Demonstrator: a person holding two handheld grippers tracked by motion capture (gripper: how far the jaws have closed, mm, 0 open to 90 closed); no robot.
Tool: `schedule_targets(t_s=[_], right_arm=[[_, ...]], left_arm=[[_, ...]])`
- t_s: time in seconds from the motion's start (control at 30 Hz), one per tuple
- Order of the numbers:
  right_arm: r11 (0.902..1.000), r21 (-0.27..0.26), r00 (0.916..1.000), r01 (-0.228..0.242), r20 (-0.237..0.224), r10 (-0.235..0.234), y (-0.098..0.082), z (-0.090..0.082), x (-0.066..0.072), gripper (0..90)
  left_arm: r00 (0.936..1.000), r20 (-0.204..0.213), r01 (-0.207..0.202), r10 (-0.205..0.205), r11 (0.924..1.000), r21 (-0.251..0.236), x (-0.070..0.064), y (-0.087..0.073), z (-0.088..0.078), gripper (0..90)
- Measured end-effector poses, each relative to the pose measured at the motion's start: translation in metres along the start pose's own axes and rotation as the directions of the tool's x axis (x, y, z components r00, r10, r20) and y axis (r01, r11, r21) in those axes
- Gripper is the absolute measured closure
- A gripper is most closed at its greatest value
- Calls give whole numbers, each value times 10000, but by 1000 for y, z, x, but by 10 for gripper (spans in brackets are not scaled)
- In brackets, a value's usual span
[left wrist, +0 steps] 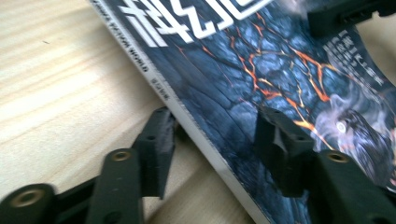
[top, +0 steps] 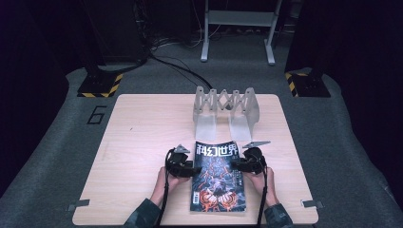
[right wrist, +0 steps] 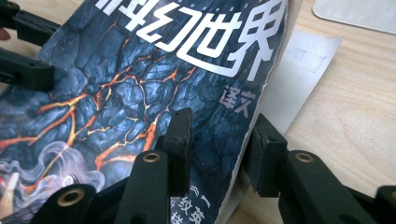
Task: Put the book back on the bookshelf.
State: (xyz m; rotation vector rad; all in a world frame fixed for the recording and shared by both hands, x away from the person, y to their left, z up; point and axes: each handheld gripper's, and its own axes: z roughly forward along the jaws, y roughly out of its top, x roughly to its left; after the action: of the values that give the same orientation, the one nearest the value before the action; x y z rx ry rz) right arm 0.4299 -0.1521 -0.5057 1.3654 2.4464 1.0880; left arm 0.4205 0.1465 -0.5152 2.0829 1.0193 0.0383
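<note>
Left gripper (top: pixel 190 168): jaws apart, straddling magazine's (top: pixel 217 175) left edge.
Right gripper (top: pixel 237 165): jaws apart, straddling its right edge.

Overhead plus two close views, shared magazine (top: pixel 218 175)

I see the table (top: pixel 142 133) bearing a magazine (top: pixel 217 178) between my tongs and a rack (top: pixel 226 110) beyond them.
</note>
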Motion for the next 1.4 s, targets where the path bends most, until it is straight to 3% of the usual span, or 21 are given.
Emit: schedule_targets(t_s=[0.03,0.17,0.3,0.4,0.5,0.63,0.7,0.77,0.87,0.97,1.0,1.07,1.1,1.2,1.27,1.4], right_arm=[[9999,159,10000,5,-7,-5,0,-1,1,659],[10000,-49,10000,-24,13,24,-1,0,0,677],[10000,23,10000,-66,-18,66,-1,0,-1,685],[9998,12,9998,181,54,-181,0,0,-1,686],[10000,32,10000,-53,28,53,-1,-1,1,686],[10000,15,10000,-61,19,61,-2,-1,0,685],[10000,-37,10000,-35,-17,35,-2,-1,0,684],[9998,-186,10000,45,-45,-45,-2,0,-2,684],[9999,-92,10000,-60,-13,60,-2,0,0,681],[9998,-103,9998,-179,-124,177,-2,0,-1,655],[9997,-129,9996,-210,-206,207,-2,0,-2,642],[9994,-73,9987,-328,-383,325,-2,-1,-2,603],[9992,-103,9981,-379,-496,373,-2,-1,-3,582],[9995,-130,9979,-304,-573,297,-2,-1,-4,522],[9994,-188,9984,-291,-486,282,-2,-2,-5,448],[9988,98,9988,-485,-6,485,-3,-5,-11,354]], left_arm=[[9995,271,184,-185,9998,68,0,1,0,418],[9986,516,123,-130,9998,133,3,7,2,366],[9989,455,-131,116,9994,314,2,13,7,350],[9979,654,-50,23,9991,410,4,16,11,355],[9962,852,124,-172,9983,573,2,19,14,366],[9976,672,-206,160,9974,688,0,21,16,418],[9964,849,-132,76,9978,656,2,21,16,469],[9894,1453,-36,-61,9978,665,5,20,17,536],[9834,1815,-94,-6,9985,544,6,20,16,609],[9838,1792,-146,81,9993,347,4,19,15,640],[9852,1676,-394,370,9992,115,1,18,13,647],[9860,1641,-277,287,9996,-87,-2,16,11,655],[9861,1588,-458,491,9987,-245,-2,15,10,659],[9857,1647,-284,356,9986,-454,-3,12,9,669],[9877,1466,-409,538,9951,-900,-5,8,7,675],[9866,1468,-537,710,9914,-1190,-7,5,4,686]])
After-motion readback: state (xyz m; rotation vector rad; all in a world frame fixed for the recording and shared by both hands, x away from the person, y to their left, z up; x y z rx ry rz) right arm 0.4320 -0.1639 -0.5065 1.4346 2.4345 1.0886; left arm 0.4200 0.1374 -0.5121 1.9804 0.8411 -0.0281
